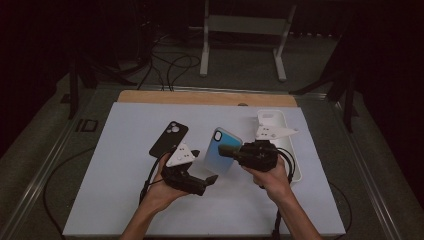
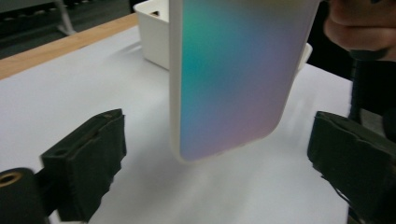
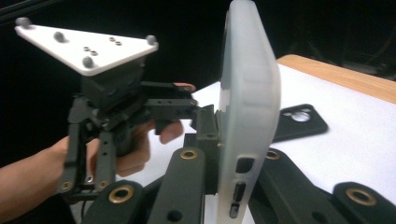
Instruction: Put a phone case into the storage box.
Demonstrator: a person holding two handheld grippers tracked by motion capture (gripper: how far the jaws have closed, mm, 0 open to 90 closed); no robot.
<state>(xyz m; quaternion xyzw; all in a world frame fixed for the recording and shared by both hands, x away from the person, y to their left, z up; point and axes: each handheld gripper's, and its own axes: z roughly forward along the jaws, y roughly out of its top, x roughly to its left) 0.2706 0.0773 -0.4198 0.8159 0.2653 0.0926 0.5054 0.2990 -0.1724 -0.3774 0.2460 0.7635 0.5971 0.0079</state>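
Behind the held phone case (image 3: 247, 116), a black case (image 3: 299, 121).

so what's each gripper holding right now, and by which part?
Right gripper is clamped on the iridescent phone case, at its long edge by the side buttons. Left gripper stands open around the case's free corner, holding nothing.

A black case (image 1: 169, 138) is laid flat on the white mat (image 1: 125, 190). A white tray (image 1: 272, 118) is set near the mat's far right corner. A wooden edge (image 1: 150, 96) is seen behind the mat.
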